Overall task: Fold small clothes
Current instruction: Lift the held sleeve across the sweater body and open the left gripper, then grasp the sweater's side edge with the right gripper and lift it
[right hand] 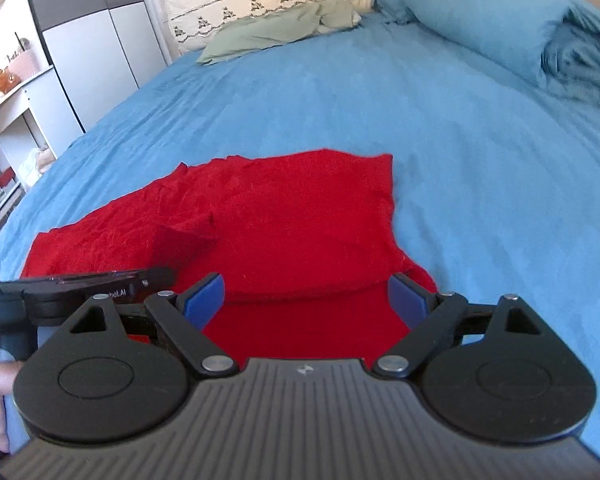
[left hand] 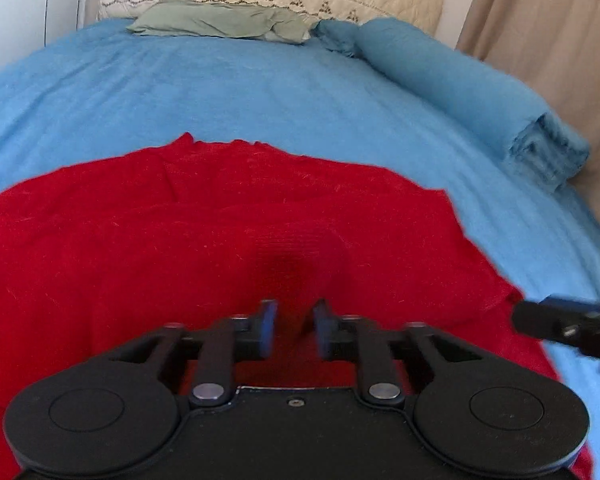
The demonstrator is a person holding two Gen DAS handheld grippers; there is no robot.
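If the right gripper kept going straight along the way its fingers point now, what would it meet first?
Most likely the red knitted garment spread on the blue bedsheet. The right gripper is open, tilted downward, with red fabric filling the gap between its blue pads. How far off the fabric lies is unclear.

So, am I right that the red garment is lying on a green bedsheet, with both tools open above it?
Not quite: the sheet is blue, not green, as the right wrist view shows. The only green item is a pillowcase up by the headboard. The rest holds: the red garment lies on it, and the left tool and right tool are both open above it.
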